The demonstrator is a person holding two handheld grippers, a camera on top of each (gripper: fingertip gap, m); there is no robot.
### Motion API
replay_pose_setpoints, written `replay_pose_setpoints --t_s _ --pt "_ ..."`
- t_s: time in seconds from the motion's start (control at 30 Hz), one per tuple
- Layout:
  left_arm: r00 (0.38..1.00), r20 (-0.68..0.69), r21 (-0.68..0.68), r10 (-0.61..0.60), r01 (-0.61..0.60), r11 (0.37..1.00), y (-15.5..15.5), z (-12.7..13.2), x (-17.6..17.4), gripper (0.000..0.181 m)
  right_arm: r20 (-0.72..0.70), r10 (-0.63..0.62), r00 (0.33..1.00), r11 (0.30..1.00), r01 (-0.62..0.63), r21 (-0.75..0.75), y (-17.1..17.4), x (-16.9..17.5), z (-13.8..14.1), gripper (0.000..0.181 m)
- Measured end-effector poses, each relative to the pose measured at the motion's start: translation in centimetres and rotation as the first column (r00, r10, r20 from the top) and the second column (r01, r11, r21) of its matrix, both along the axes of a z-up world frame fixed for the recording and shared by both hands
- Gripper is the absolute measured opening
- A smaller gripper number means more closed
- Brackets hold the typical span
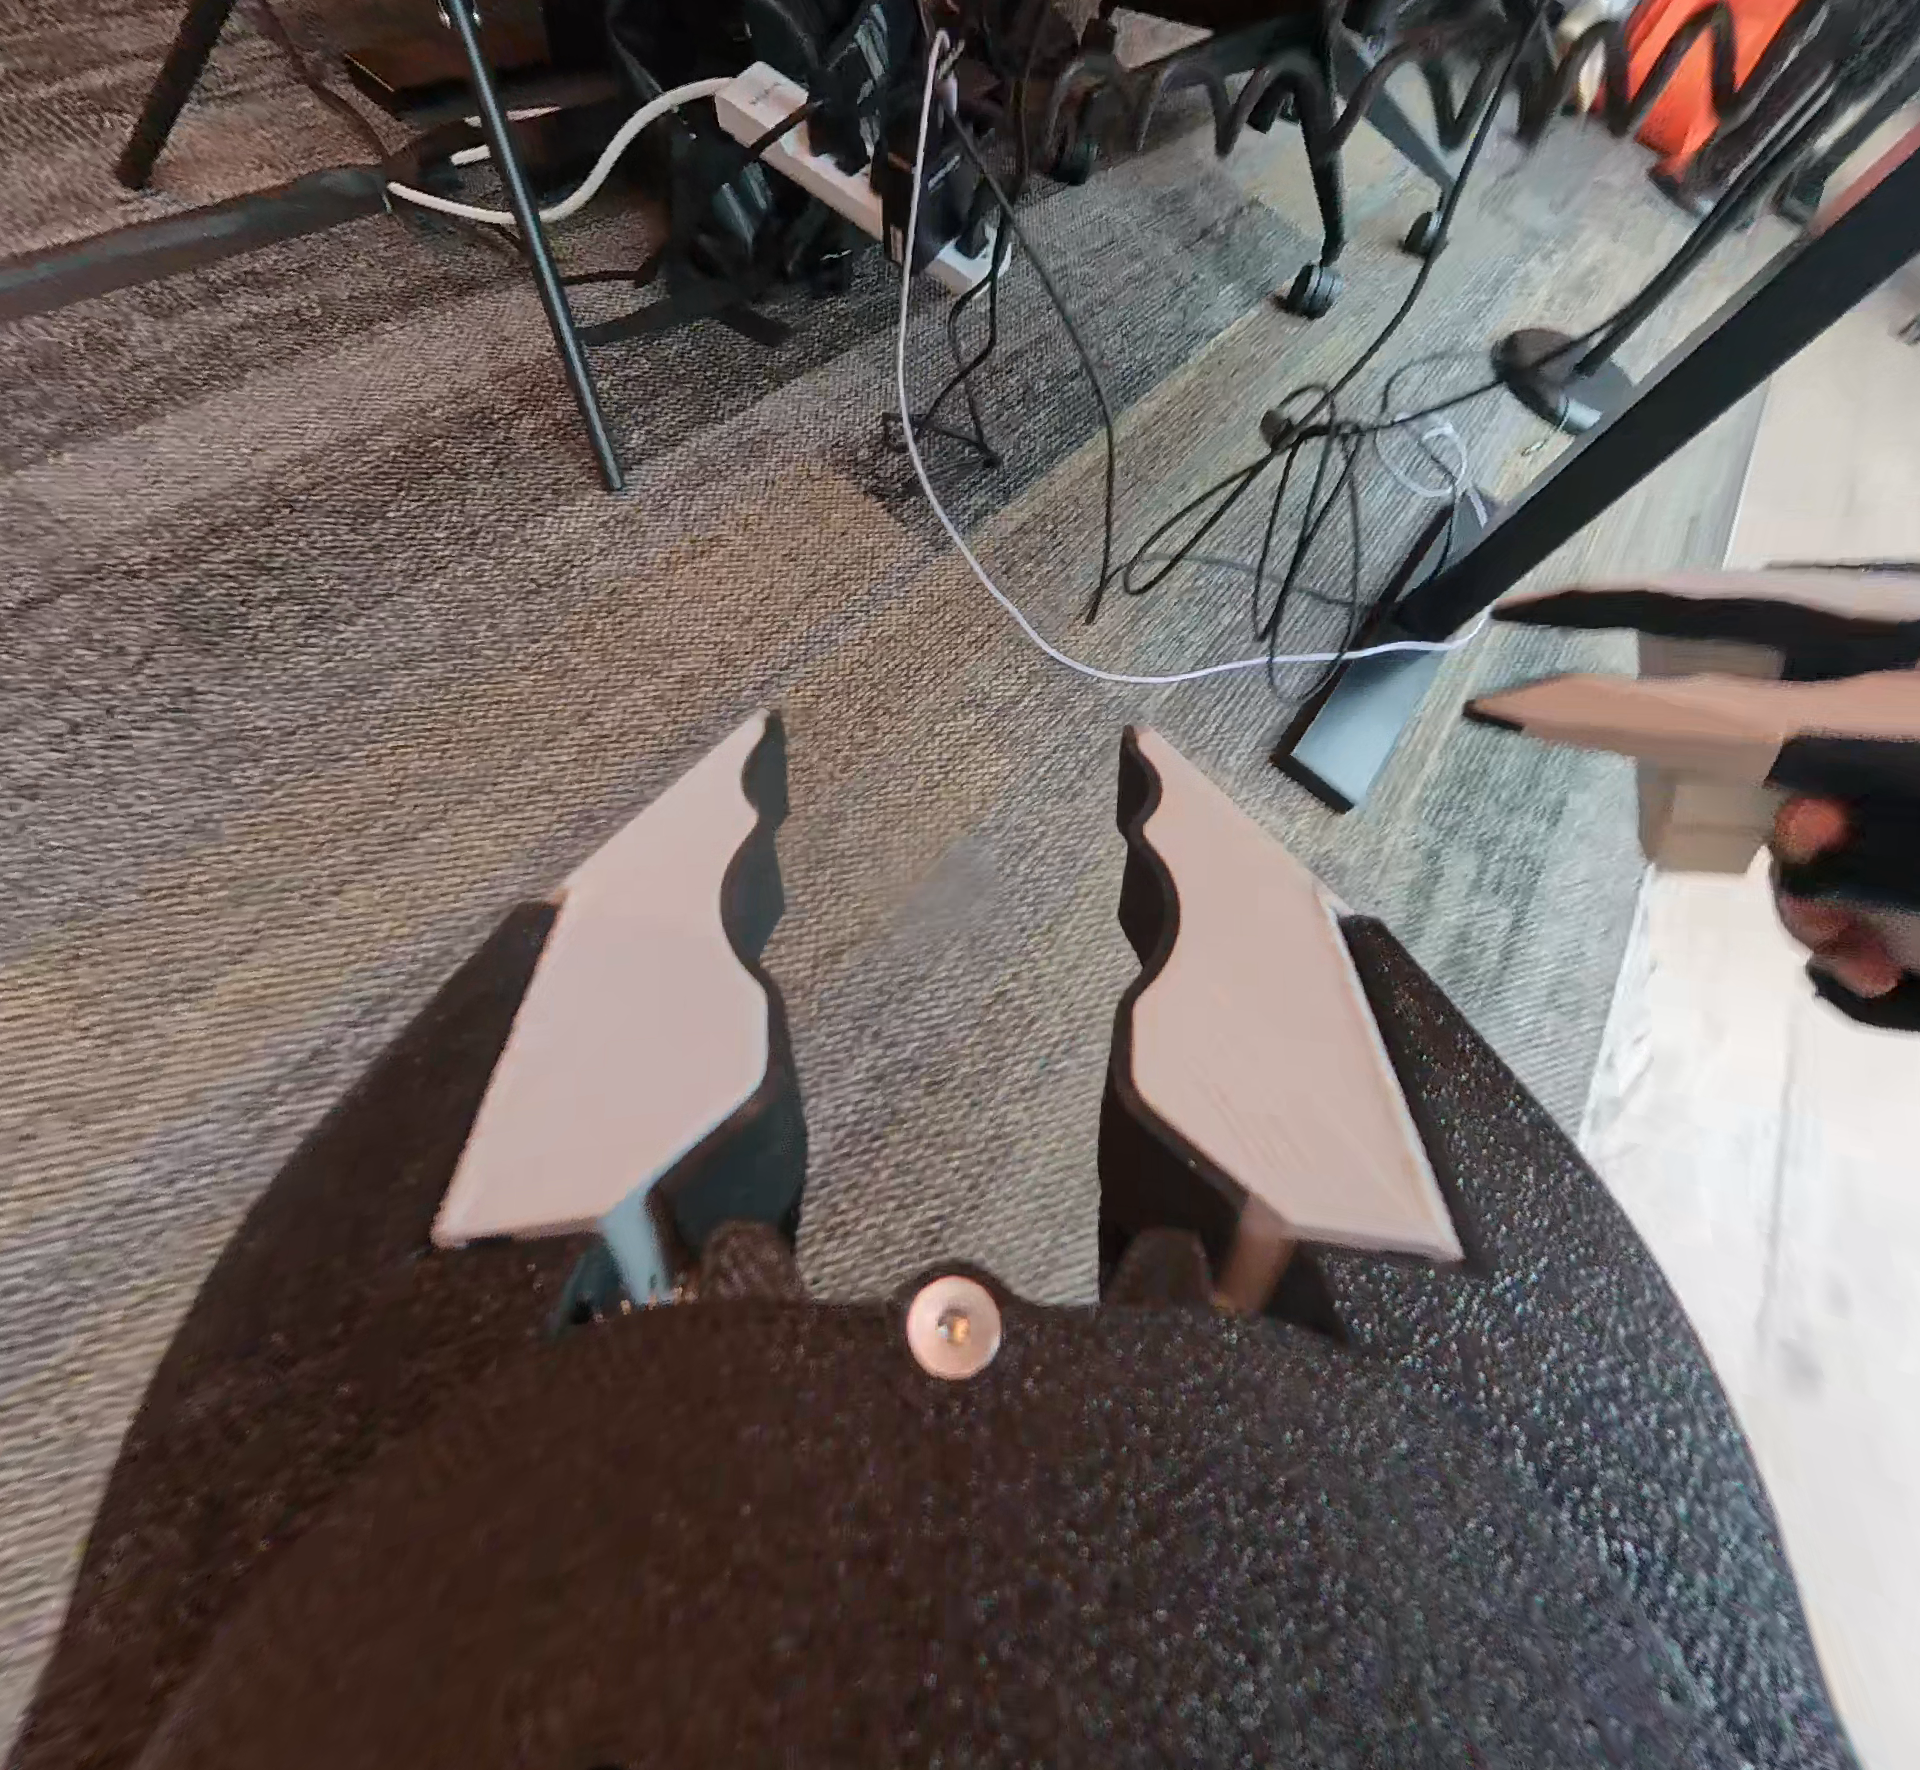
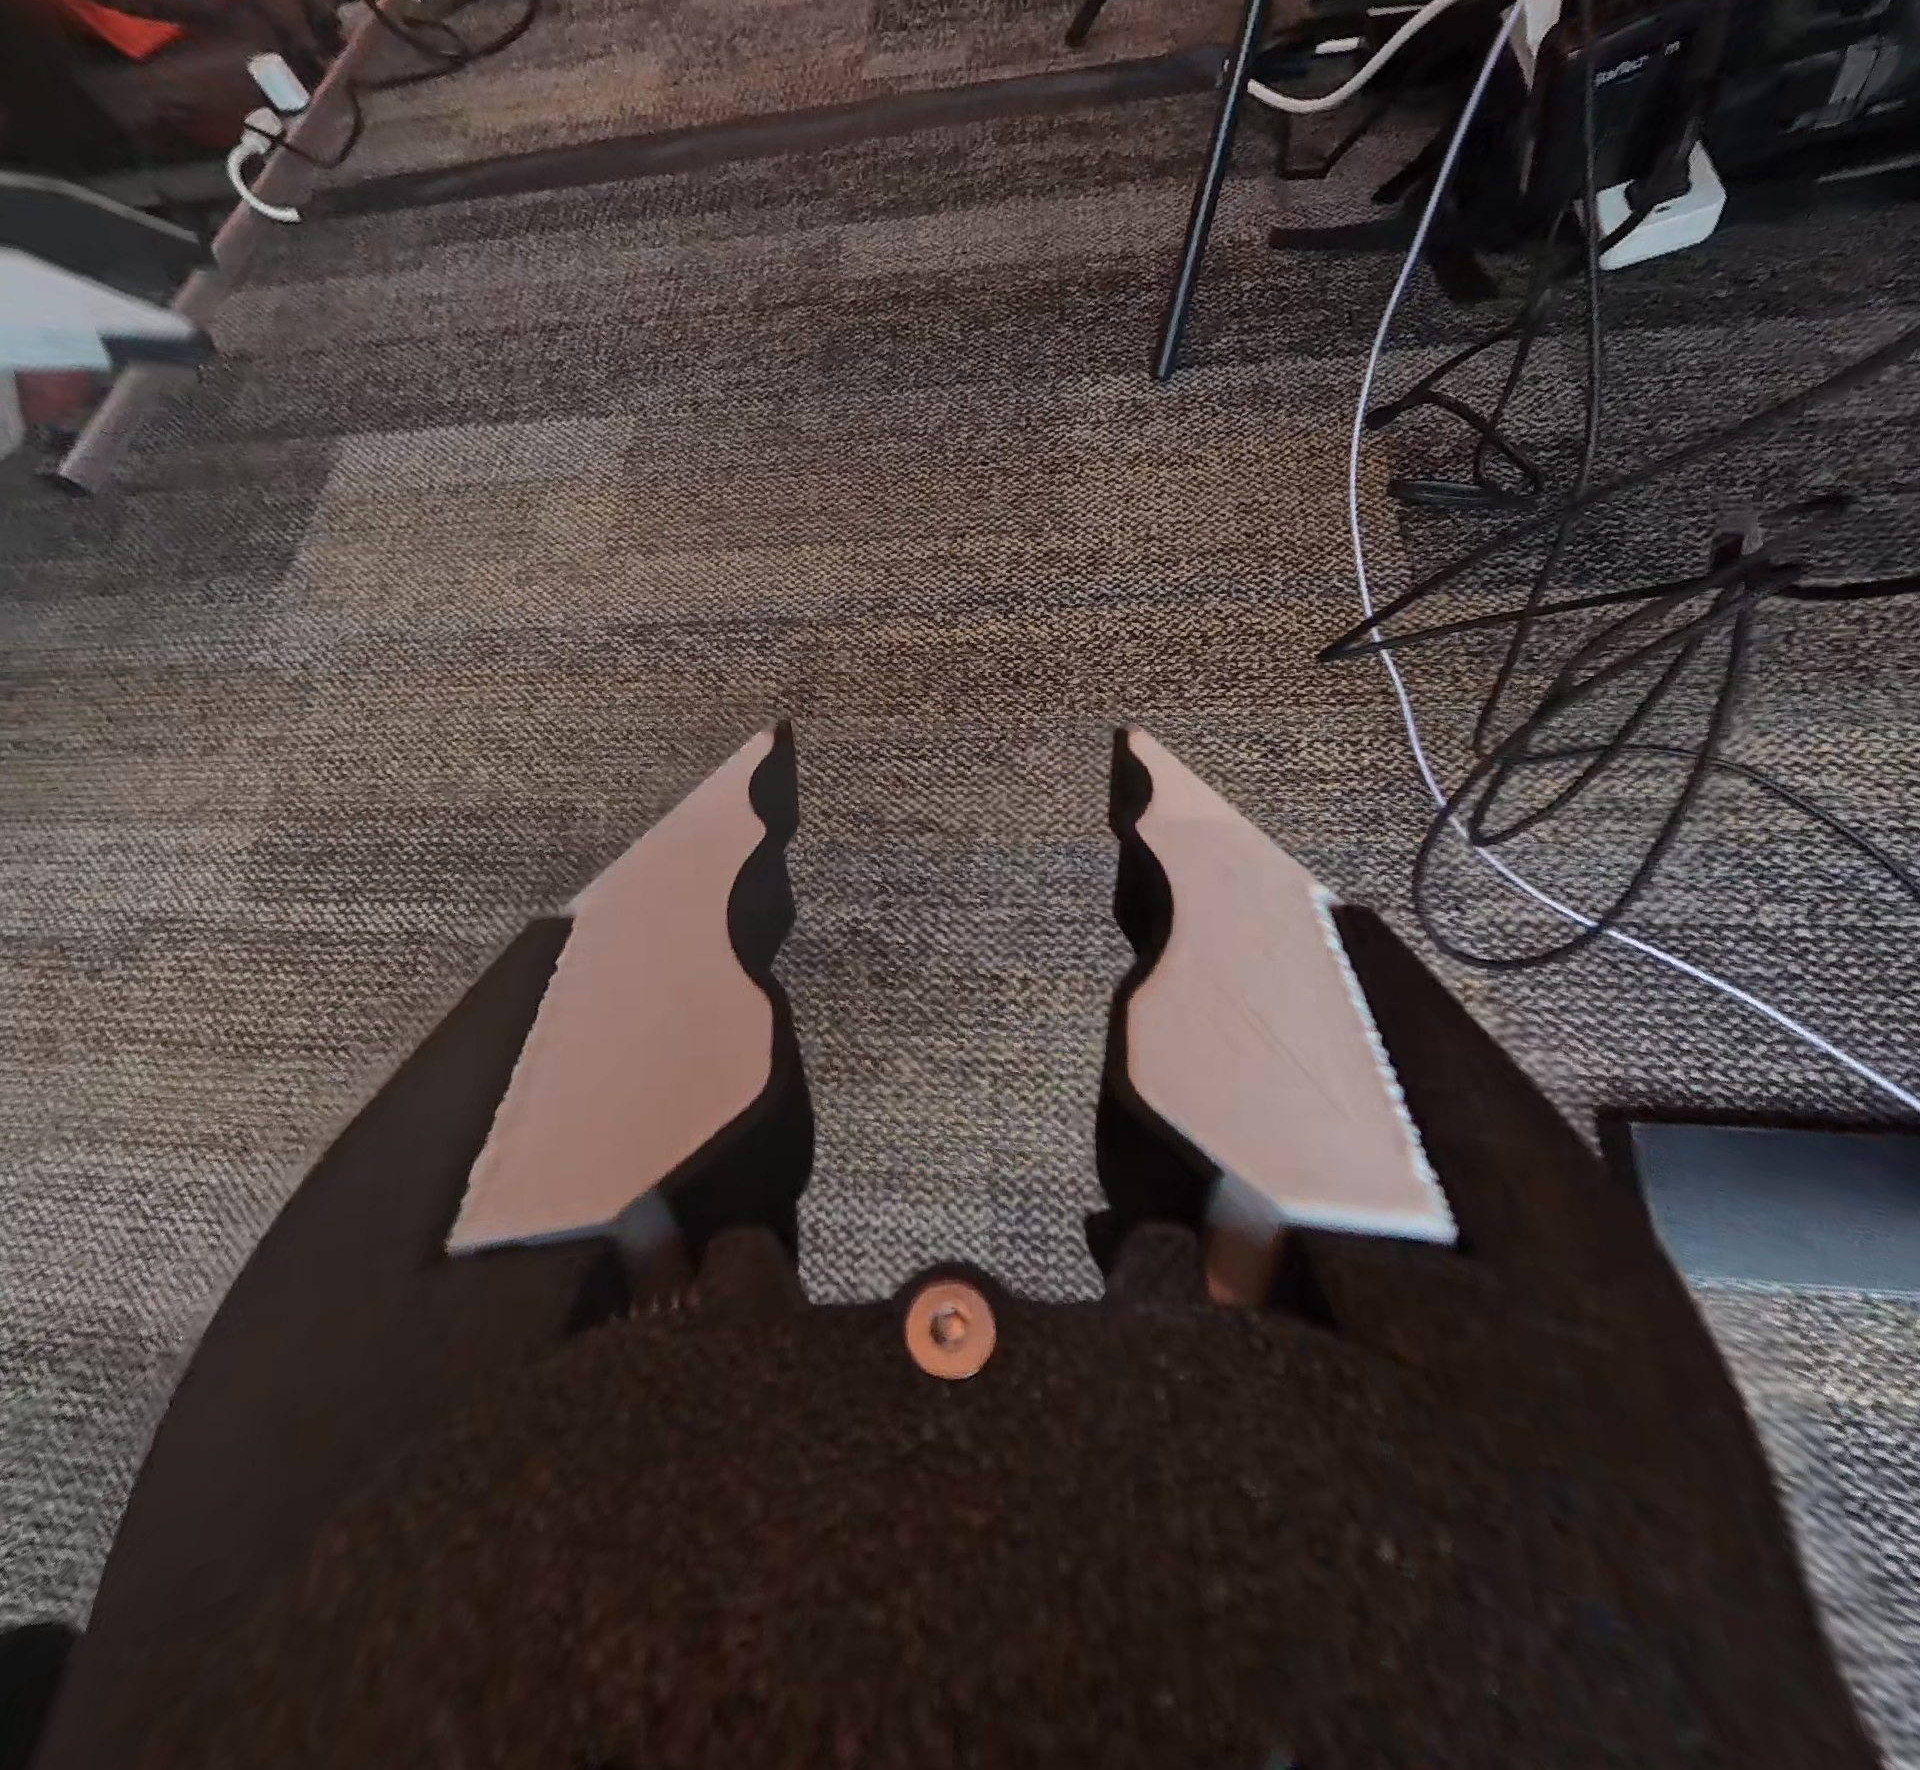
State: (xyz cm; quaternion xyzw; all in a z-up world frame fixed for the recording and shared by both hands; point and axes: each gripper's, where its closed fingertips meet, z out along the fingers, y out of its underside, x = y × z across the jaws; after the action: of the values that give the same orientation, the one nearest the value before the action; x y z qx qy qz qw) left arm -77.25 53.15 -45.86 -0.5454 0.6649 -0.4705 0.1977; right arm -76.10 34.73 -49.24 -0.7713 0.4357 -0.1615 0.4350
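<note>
My left gripper (image 1: 951,733) is open and empty, held over brown-grey carpet (image 1: 364,681). Its pale fingers (image 1: 644,993) stand wide apart with nothing between them. My right gripper (image 2: 951,733) is open and empty too, over the same carpet (image 2: 623,525). The right gripper also shows in the left wrist view (image 1: 1486,660) at the right edge, pointing left, held by a gloved hand (image 1: 1849,910). Nothing lies within reach of either gripper.
Tangled black and white cables (image 1: 1299,525) (image 2: 1558,629) lie on the carpet ahead. A white power strip (image 1: 831,162) (image 2: 1652,214), thin tripod legs (image 1: 520,214) (image 2: 1216,162), a black table leg (image 1: 1662,421), office chair wheels (image 1: 1309,286) and an orange object (image 1: 1714,27) stand farther off. A pale table surface (image 1: 1766,1253) is at right.
</note>
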Motion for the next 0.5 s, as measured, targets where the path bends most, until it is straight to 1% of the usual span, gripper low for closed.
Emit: replay_pose_setpoints --t_s 0.07,0.13,0.2,0.27,0.33,0.37,0.43,0.5 --pt "0.999 -0.028 -0.039 0.025 -0.026 0.999 -1.1 1.6 0.5 0.063 0.010 0.023 1.000 1.000 -0.023 -0.019 0.3 -0.1 1.3 0.060" --pt "0.998 -0.039 -0.026 0.050 -0.051 0.998 -0.7 3.9 1.2 0.063 -0.032 0.021 0.999 0.999 -0.020 0.029 2.1 0.4 2.8 0.060" --pt "0.996 -0.031 -0.016 0.089 -0.089 0.996 1.2 6.6 2.3 0.062 -0.068 0.022 0.997 0.998 -0.017 0.064 5.0 2.1 3.8 0.060" --pt "0.992 -0.029 0.005 0.121 -0.121 0.993 4.2 8.4 3.8 0.062 -0.107 0.025 0.994 0.994 -0.013 0.105 8.9 4.9 3.9 0.058" --pt "0.989 -0.032 0.025 0.144 -0.143 0.989 7.6 8.6 5.9 0.062 -0.149 0.034 0.988 0.994 -0.017 0.112 12.7 8.5 2.4 0.058" --pt "0.988 -0.042 0.025 0.150 -0.150 0.988 9.4 8.1 7.2 0.062 -0.162 0.041 0.986 0.994 -0.024 0.107 14.5 10.5 1.1 0.058" --pt "0.986 -0.073 0.020 0.150 -0.149 0.989 12.7 5.7 10.5 0.062 -0.206 0.062 0.977 0.994 -0.041 0.102 17.8 14.5 -2.8 0.058" --pt "0.989 -0.088 0.026 0.116 -0.114 0.993 15.6 2.2 14.7 0.062 -0.233 0.054 0.971 0.997 -0.038 0.069 20.1 19.1 -8.0 0.059"
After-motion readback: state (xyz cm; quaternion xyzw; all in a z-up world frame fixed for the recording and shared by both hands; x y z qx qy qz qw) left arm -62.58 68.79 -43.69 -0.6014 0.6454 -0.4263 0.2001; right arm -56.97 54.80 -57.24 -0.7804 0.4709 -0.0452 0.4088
